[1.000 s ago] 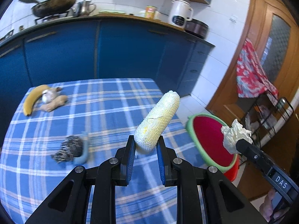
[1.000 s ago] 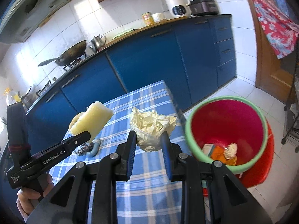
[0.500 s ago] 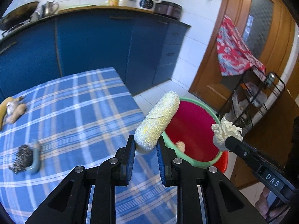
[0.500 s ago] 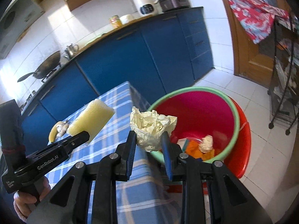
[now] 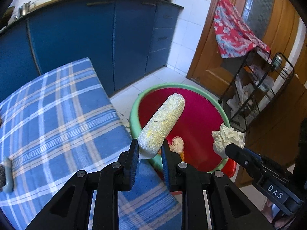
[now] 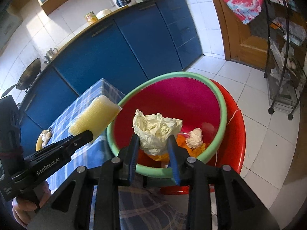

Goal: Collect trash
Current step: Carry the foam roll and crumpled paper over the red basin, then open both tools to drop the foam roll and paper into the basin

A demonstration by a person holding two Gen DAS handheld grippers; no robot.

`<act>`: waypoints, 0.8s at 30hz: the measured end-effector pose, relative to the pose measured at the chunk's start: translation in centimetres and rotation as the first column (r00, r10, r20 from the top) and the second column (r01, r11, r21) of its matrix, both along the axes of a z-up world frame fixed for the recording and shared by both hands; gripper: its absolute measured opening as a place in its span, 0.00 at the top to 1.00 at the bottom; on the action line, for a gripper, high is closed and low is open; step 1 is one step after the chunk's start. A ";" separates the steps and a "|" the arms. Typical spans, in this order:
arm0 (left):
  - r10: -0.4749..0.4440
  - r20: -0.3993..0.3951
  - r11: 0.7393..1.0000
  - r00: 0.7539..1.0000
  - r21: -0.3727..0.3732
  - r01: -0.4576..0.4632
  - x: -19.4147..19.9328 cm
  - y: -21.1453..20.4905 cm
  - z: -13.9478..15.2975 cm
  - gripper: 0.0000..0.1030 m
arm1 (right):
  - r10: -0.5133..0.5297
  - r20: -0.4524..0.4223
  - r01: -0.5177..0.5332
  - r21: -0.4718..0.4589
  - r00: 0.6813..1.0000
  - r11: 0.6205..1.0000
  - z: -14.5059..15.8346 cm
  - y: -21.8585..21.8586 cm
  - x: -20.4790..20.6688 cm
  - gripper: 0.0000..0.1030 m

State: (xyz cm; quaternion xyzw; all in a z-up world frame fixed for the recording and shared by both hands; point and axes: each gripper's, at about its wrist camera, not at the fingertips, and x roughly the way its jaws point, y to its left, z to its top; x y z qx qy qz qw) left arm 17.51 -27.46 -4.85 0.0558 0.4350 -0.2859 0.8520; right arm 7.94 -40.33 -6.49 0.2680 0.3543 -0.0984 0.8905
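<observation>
Left claw [image 5: 149, 149] pinches foam net [image 5: 161, 122]; right claw [image 6: 153, 145], opening around crumpled paper [image 6: 155, 130], alone shows orange scraps [image 6: 199, 147].

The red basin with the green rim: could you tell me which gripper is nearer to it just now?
Right. The right gripper, jaws opening around the crumpled paper, hangs over the basin. The left gripper, clamping the foam sleeve, sits by the tablecloth edge beside the rim.

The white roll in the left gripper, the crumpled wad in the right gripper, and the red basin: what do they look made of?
White roll: probably foam netting, a matte, dimpled mesh. Crumpled wad: thin paper or tissue, cream and matte, with sharp creases; the right gripper is opening around it. Red basin: likely plastic, with a smooth glossy wall and a green rim.
</observation>
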 end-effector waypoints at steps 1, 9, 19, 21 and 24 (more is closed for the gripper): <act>-0.005 -0.003 1.000 1.000 0.003 0.005 0.1 -0.3 -0.2 0.77 | -0.004 -0.004 0.004 0.004 1.000 1.000 -0.2 -0.2 0.1 0.66; -0.014 -0.011 1.000 1.000 -0.006 0.014 0.4 -0.9 -0.6 0.60 | -0.013 -0.016 0.013 0.030 1.000 0.999 -1.3 -1.0 0.6 0.61; -0.005 0.003 1.000 1.000 -0.023 0.005 0.1 0.0 0.3 0.59 | -0.026 0.000 0.026 0.032 1.000 0.999 -0.9 -0.9 0.2 0.54; 0.000 0.006 1.000 1.000 -0.029 0.000 0.0 0.5 0.6 0.59 | -0.027 0.004 0.026 0.033 1.000 0.999 -0.6 -0.9 0.1 0.54; 0.015 0.011 0.999 1.000 -0.042 -0.014 -0.3 1.5 1.1 0.59 | -0.022 0.019 0.022 0.030 1.000 0.999 0.0 -0.5 -0.2 0.54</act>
